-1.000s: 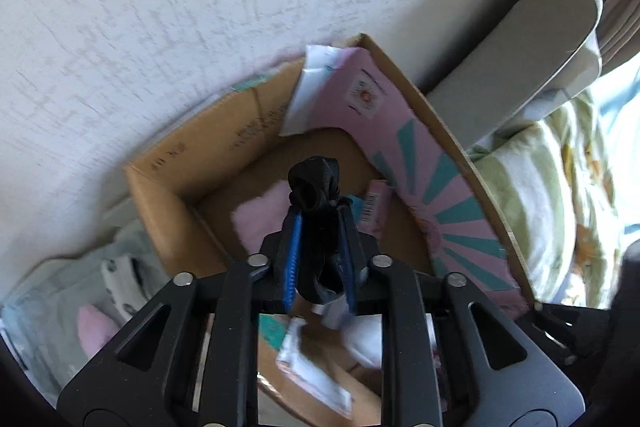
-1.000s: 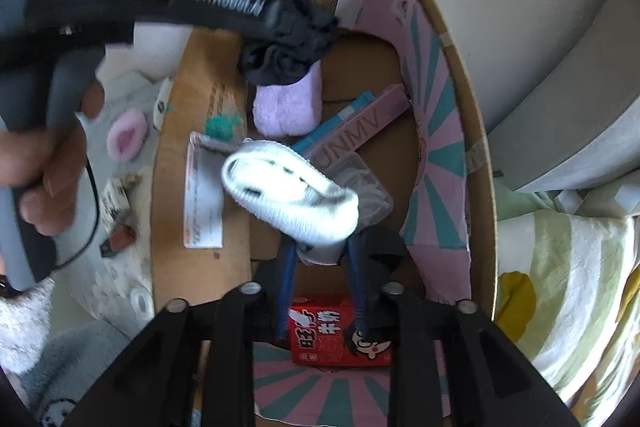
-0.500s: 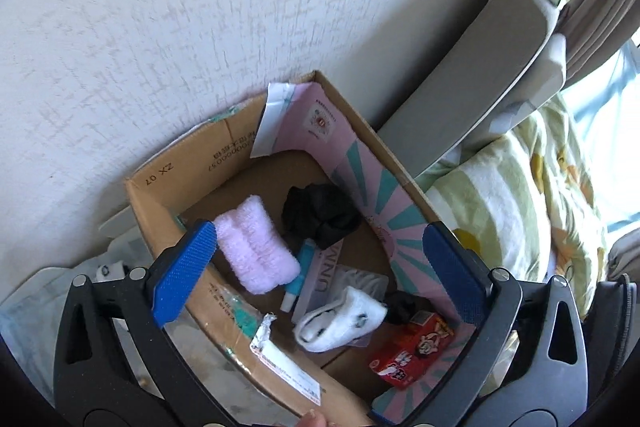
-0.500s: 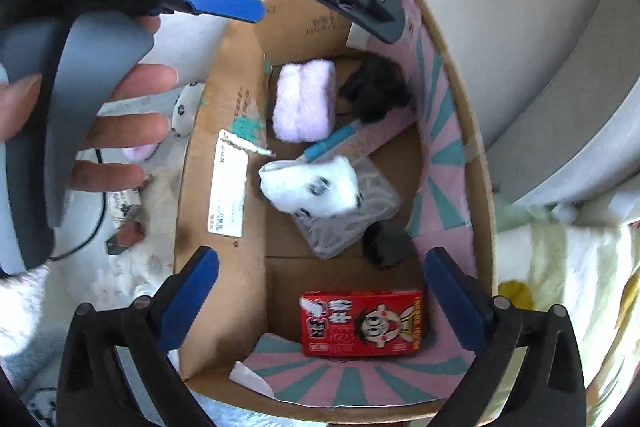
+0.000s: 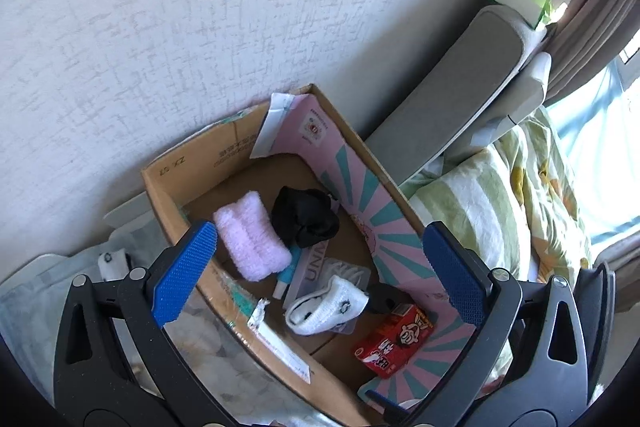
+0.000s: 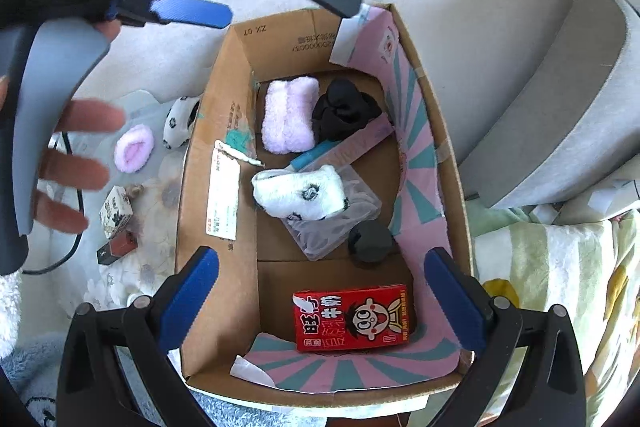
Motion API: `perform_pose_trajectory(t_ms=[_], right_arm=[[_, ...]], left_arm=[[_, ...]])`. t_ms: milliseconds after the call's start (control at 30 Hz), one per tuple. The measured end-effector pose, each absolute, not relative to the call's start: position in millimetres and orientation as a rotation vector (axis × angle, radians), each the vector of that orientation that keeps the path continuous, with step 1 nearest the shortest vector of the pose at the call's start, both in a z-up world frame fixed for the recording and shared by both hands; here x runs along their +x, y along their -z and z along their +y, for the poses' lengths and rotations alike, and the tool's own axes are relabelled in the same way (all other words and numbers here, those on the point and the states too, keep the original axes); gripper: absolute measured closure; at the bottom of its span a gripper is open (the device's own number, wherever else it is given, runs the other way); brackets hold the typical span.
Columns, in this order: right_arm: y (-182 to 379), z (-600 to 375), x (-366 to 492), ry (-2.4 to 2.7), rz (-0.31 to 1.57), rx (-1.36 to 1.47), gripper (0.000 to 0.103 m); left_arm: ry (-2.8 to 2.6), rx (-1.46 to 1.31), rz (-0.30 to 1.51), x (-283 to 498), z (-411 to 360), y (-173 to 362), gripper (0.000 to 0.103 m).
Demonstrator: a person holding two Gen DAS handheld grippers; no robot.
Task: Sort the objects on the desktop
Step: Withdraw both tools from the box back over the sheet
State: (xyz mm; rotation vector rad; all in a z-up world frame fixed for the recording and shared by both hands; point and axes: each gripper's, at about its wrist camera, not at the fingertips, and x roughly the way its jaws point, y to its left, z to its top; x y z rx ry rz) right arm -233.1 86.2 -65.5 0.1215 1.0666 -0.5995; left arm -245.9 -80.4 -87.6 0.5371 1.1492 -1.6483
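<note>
Both the left gripper (image 5: pixel 320 263) and right gripper (image 6: pixel 320 291), jaws wide and empty, hover over the cardboard box (image 6: pixel 216 131) holding sorted socks, while a pink sock (image 6: pixel 134 149) waits outside at nine o'clock.

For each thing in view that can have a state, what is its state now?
Left tongs: open, nothing held.
Right tongs: open, nothing held.
Cardboard box: open at the top, holds items.
White sock: rolled up, lying in the box.
Black sock: bunched up, lying in the box.
Red carton: lying flat.
</note>
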Motion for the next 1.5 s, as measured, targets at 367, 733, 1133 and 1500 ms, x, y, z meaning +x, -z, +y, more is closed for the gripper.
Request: perform_pose_trajectory(t_ms=[367, 733, 1133, 1500], right_arm=[[58.0, 85.8, -236.7, 0.567, 1.031, 0.203, 0.001], [54.6, 100.1, -220.2, 0.544, 1.119, 0.128, 0.000], [43.7, 103.4, -210.2, 0.530, 1.105, 0.143, 0.001], [33.9, 126.3, -187.3, 0.446, 1.099, 0.052, 0.000]], left_arm=[[1.627, 0.515, 1.213, -218.0, -68.0, 89.3, 0.000], [1.570, 0.526, 1.155, -189.9, -42.0, 78.2, 0.000], [1.492, 0.475, 1.135, -140.2, -3.6, 79.2, 0.000], [1.409, 0.410, 1.140, -85.3, 41.3, 85.9, 0.000]])
